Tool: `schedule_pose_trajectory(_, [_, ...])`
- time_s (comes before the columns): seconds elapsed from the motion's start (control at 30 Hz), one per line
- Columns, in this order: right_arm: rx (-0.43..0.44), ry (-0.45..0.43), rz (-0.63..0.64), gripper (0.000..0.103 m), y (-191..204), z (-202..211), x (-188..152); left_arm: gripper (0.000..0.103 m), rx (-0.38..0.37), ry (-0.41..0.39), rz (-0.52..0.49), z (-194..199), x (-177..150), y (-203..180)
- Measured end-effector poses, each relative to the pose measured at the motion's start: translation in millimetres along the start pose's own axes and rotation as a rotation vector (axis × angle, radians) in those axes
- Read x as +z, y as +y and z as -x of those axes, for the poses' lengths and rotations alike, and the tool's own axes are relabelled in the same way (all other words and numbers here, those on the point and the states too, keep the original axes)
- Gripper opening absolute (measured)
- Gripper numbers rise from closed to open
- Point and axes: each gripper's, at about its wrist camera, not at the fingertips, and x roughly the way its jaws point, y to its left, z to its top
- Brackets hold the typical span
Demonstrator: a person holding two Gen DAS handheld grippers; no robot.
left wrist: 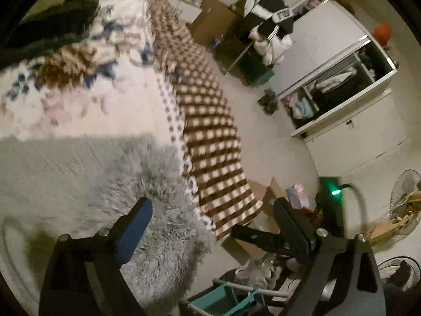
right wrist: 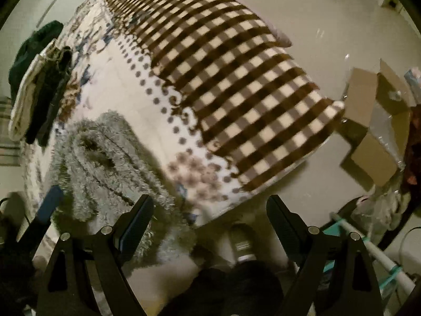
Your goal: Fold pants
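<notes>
The fluffy grey pants lie bunched at the near corner of the bed; they also show in the right wrist view. My left gripper is open and empty, just above the pants' edge, its left finger over the fur. My right gripper is open and empty, over the bed's near edge, its left finger above the pants. The other gripper's blue pad shows at the left of the right wrist view.
The bed has a white patterned cover and a brown checked blanket hanging off the side. Folded clothes are stacked at the far left. Cardboard boxes, a teal rack, fans and a wardrobe stand on the floor.
</notes>
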Motion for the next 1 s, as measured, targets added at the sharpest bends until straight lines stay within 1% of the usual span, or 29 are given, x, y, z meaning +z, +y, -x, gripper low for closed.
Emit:
schedule_pose_trajectory(0.07, [0.053,0.008,-0.007,0.093,9,-3,2,0.094,0.029,-0.016,-0.021,18,5,10])
schedule_pose_trajectory(0.13, [0.121,0.011,0.01,0.095,23,-5,5,0.094,0.074,-0.04,-0.004,43,5,29])
schedule_pose_trajectory(0.23, [0.219,0.012,0.082,0.096,58,-9,14,0.094,0.182,-0.086,0.09,74,16,79])
schedule_pose_trajectory(0.3, [0.277,0.021,0.131,0.096,82,-14,17,0.094,0.25,-0.1,0.154,89,17,110])
schedule_pose_trajectory(0.33, [0.298,0.033,0.161,0.096,96,-19,20,0.094,0.278,-0.105,0.184,95,17,127])
schedule_pose_trajectory(0.37, [0.297,0.05,0.19,0.096,108,-25,22,0.094,0.313,-0.101,0.213,96,17,143])
schedule_pose_trajectory(0.4, [0.293,0.073,0.213,0.096,118,-34,25,0.094,0.331,-0.095,0.231,93,16,154])
schedule_pose_trajectory(0.43, [0.284,0.116,0.226,0.096,127,-47,26,0.094,0.34,-0.089,0.263,89,15,168])
schedule_pose_trajectory(0.47, [0.254,0.165,0.228,0.09,132,-58,27,0.094,0.343,-0.082,0.292,84,13,179])
schedule_pose_trajectory(0.5, [0.212,0.207,0.236,0.077,137,-66,26,0.094,0.343,-0.074,0.309,81,12,185])
schedule_pose_trajectory(0.53, [0.194,0.207,0.253,0.041,142,-66,23,0.094,0.331,-0.064,0.328,74,12,192])
schedule_pose_trajectory(0.57, [0.195,0.187,0.256,0.029,143,-60,20,0.094,0.321,-0.054,0.342,66,12,197])
schedule_pose_trajectory(0.6, [0.188,0.162,0.249,0.029,141,-53,19,0.094,0.321,-0.045,0.347,60,12,201])
schedule_pose_trajectory(0.67, [0.163,0.08,0.183,0.026,121,-32,19,0.094,0.315,-0.027,0.358,47,13,207])
schedule_pose_trajectory(0.7, [0.162,0.053,0.134,0.025,108,-23,22,0.094,0.309,-0.022,0.367,43,14,209])
schedule_pose_trajectory(0.73, [0.145,0.028,0.088,0.025,94,-15,24,0.094,0.295,-0.016,0.379,38,14,213])
schedule_pose_trajectory(0.77, [0.117,0.023,0.064,0.025,82,-13,26,0.094,0.276,-0.011,0.386,33,16,214])
schedule_pose_trajectory(0.8, [0.091,0.041,0.061,0.026,75,-17,27,0.094,0.251,-0.007,0.394,28,17,213])
schedule_pose_trajectory(0.83, [0.076,0.093,0.057,0.03,68,-29,28,0.094,0.248,-0.003,0.39,24,19,211])
schedule_pose_trajectory(0.87, [0.074,0.169,0.039,0.044,62,-43,29,0.094,0.256,0.003,0.381,22,21,208])
schedule_pose_trajectory(0.9, [0.072,0.223,0.009,0.055,57,-53,29,0.094,0.26,0.005,0.377,23,22,205])
schedule_pose_trajectory(0.93, [0.058,0.237,-0.008,0.066,55,-56,30,0.094,0.26,0.005,0.378,24,23,203])
schedule_pose_trajectory(0.97, [0.059,0.212,-0.001,0.07,56,-53,31,0.094,0.256,0.005,0.382,26,24,201])
schedule_pose_trajectory(1.0, [0.073,0.166,0.016,0.071,59,-44,33,0.094,0.253,0.003,0.384,28,25,200])
